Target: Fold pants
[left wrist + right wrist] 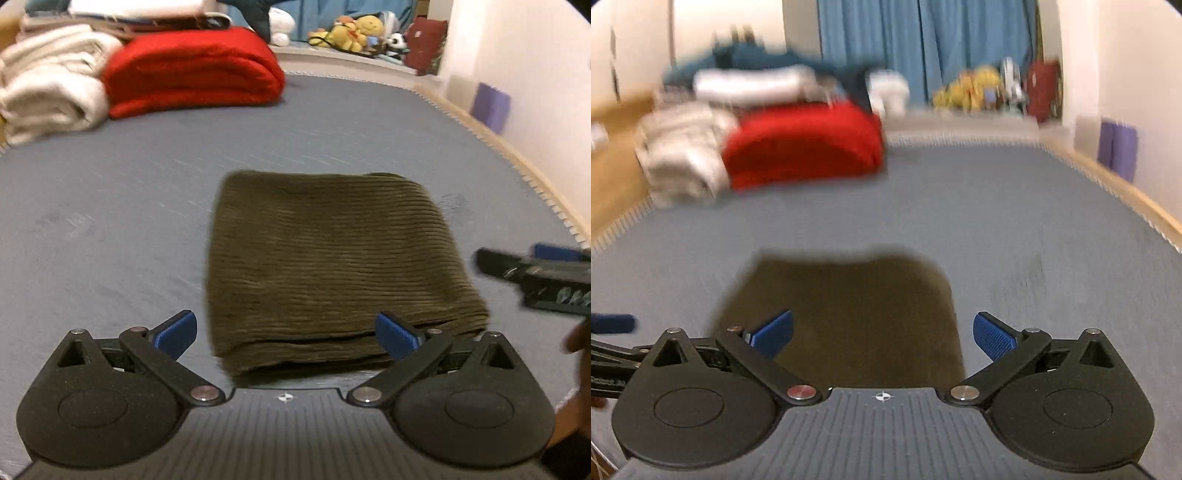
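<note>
Olive-green corduroy pants (pixel 332 258) lie folded into a flat rectangle on the grey bed sheet (pixel 110 221). My left gripper (pixel 286 334) hangs open above the near edge of the pants, its blue pads (pixel 177 332) wide apart and empty. In the right wrist view the same pants (pixel 849 314) appear blurred under my right gripper (pixel 882 334), which is also open with nothing between its pads (pixel 993 338). The right gripper (pixel 532 273) shows at the right edge of the left wrist view, beside the pants. One blue fingertip of the left gripper (pixel 613 323) shows at the left edge.
A folded red blanket (pixel 192 70) and white blankets (pixel 48 81) lie at the far left of the bed. Stuffed toys (pixel 354 31) sit on a ledge by blue curtains (pixel 923 48). A purple block (pixel 491 107) leans against the right wall beyond the bed's wooden edge (pixel 1126 192).
</note>
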### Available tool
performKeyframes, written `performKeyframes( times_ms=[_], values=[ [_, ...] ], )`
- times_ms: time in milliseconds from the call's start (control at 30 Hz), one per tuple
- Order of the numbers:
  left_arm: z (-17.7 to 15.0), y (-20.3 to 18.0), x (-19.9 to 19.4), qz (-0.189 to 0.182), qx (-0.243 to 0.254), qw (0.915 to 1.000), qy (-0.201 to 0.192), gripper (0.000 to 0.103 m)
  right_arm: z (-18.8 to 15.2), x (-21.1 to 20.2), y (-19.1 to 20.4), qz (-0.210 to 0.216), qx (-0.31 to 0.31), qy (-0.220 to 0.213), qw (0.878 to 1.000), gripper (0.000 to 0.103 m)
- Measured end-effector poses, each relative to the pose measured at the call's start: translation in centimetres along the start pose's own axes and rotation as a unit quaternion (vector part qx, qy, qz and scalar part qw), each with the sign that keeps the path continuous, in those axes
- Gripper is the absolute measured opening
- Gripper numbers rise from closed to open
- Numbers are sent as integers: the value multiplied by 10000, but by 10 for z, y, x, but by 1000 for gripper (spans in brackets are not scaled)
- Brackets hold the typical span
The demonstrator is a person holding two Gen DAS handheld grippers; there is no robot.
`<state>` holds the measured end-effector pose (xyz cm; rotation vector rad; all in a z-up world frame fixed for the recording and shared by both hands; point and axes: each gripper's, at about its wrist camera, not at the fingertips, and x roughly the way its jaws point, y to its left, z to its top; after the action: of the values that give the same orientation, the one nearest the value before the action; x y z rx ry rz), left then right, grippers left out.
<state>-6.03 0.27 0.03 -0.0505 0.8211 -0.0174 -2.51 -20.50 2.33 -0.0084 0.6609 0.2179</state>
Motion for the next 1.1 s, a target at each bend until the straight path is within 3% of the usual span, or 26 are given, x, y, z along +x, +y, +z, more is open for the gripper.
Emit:
performKeyframes(
  times_ms=[100,567,1100],
  values=[
    [3,2,5,212,35,9998,-3,103,-3,10,4,132,-82,167,9997,102],
    [9,8,33,248,-223,9989,324,103,6,27,13,396,11,455,9982,102],
    [4,-3,34,169,-115,9991,364,103,2,14,4,317,143,359,9988,102]
  ],
)
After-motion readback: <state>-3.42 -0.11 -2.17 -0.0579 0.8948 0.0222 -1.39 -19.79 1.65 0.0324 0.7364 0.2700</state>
